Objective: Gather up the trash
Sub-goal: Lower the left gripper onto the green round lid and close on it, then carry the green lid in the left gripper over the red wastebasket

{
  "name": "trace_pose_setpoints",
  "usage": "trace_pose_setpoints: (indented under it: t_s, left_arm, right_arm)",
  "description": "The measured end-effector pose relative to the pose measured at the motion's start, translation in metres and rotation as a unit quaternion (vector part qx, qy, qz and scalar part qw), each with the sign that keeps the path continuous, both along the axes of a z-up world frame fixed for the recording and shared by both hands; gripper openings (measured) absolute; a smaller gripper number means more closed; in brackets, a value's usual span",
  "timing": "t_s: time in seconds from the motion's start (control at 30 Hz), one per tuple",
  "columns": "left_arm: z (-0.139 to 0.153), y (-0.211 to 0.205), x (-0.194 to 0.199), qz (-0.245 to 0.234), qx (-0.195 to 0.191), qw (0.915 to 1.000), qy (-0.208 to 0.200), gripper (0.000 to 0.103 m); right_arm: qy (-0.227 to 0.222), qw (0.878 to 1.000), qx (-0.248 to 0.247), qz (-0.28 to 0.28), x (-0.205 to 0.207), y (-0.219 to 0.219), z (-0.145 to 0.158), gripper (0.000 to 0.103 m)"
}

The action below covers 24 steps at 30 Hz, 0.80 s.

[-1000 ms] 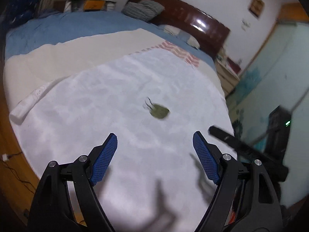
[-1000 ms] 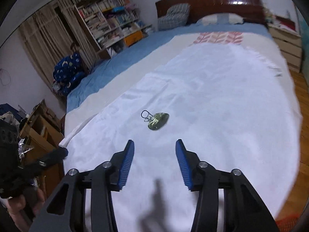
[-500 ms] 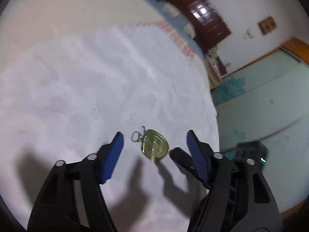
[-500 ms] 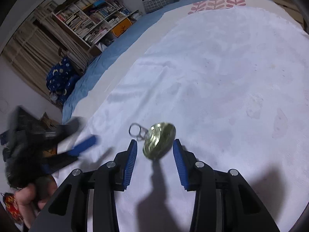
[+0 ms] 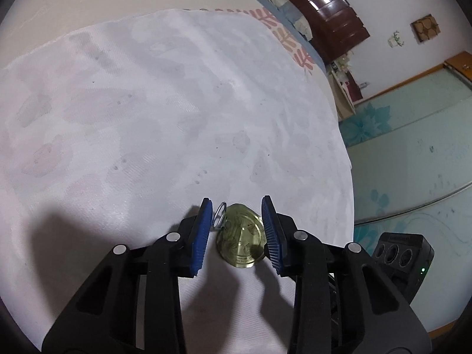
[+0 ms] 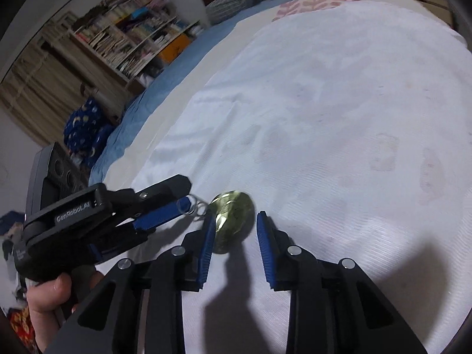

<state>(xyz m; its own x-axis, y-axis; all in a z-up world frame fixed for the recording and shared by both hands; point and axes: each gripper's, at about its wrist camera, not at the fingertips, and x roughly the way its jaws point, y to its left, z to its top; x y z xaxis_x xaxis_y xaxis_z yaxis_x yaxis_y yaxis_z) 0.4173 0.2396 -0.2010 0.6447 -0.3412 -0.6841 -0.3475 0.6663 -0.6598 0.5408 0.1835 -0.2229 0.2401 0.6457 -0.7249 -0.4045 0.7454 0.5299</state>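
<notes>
Both grippers are down at the gold can lid (image 5: pixel 239 235) on the white cover (image 5: pixel 165 112) of the bed. Between the blue pads of my left gripper (image 5: pixel 238 233) the lid lies with its pull ring (image 5: pixel 219 216) toward the left pad; the jaws are closing, and I see a sliver of gap on each side, so nothing is pinched. My right gripper (image 6: pixel 233 246) is closing as well, its left pad just at the lid's rim and the right pad apart from it; from that camera the lid (image 6: pixel 233 215) looks tipped up on edge, though blur makes this hard to judge.

Faint embossed print runs over the lid's face, too small for me to read. On the body of my left gripper, seen from the right wrist, white letters spell "GenRobot.AI"; a smaller line below it is illegible. My left hand (image 6: pixel 56 298) wraps the handle, partly cut off by the frame edge.

Farther out, a bookshelf (image 6: pixel 132 41) holds spines whose titles I cannot make out, and the dark wooden headboard (image 5: pixel 327 8) is clipped by the lens rim
</notes>
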Motion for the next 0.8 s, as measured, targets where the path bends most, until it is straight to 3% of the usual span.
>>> trace_pose_setpoints:
  t_s: [0.03,0.23,0.37,0.8]
  left_arm:
    - [-0.002,-0.001,0.001,-0.001,-0.001,1.0000,0.003,0.035]
    - [-0.016,-0.001,0.005,-0.004,-0.016,0.9995,0.028,0.007]
    - [-0.018,0.002,0.001,0.004,-0.031,0.9993,0.019,0.005]
    - [-0.009,-0.006,-0.003,-0.006,-0.041,0.9991,-0.008,0.004]
  right_arm:
    - [0.003,1.000,-0.002,0.001,0.000,0.001,-0.001,0.029]
    - [0.025,1.000,-0.002,0.013,0.008,0.007,-0.008,0.024]
    - [0.031,0.999,0.005,0.010,0.009,0.008,-0.011,0.016]
    - [0.055,0.996,0.073,0.006,0.008,-0.009,-0.015,0.015]
